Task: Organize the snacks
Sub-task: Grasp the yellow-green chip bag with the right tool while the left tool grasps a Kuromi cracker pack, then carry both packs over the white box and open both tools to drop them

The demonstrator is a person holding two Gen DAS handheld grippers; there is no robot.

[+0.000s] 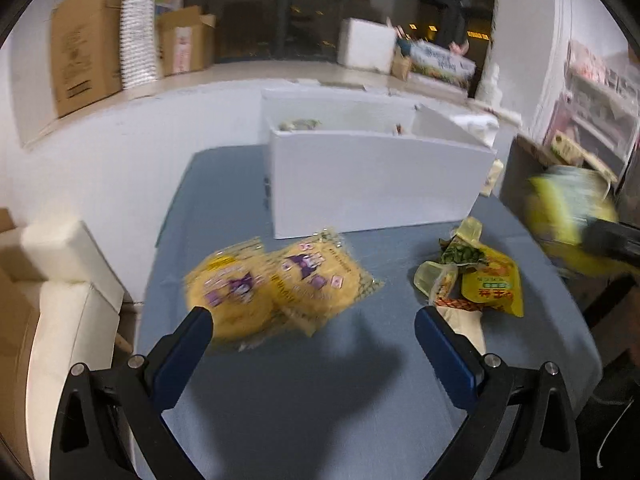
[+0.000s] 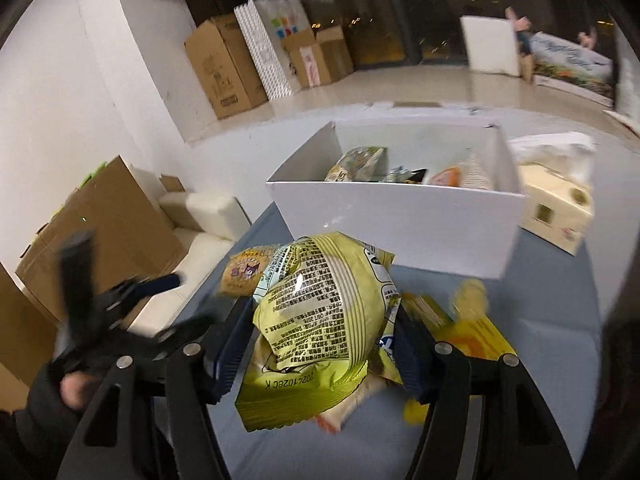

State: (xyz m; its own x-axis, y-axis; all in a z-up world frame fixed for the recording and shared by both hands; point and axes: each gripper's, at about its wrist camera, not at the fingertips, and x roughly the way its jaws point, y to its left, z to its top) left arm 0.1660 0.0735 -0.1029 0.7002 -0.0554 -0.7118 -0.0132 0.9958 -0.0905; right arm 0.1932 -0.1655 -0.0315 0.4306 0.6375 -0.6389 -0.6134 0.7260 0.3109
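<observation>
My left gripper [image 1: 314, 320] is open and empty, low over the blue table [image 1: 320, 400], just short of two round yellow snack packs with purple print [image 1: 280, 284]. A pile of yellow and green pouches [image 1: 472, 276] lies to its right. My right gripper [image 2: 324, 320] is shut on a yellow-green snack bag [image 2: 320, 320], held above the table in front of the white box [image 2: 400, 224]. That bag shows blurred at the right edge of the left wrist view [image 1: 568, 216]. The white box [image 1: 372, 184] holds several snacks [image 2: 360, 164].
A cream tissue box [image 2: 556, 212] stands right of the white box. A white sofa [image 1: 60, 300] is left of the table. Cardboard boxes [image 1: 88, 44] and a white foam box [image 1: 366, 44] stand on the ledge behind. The left gripper shows blurred in the right wrist view [image 2: 120, 292].
</observation>
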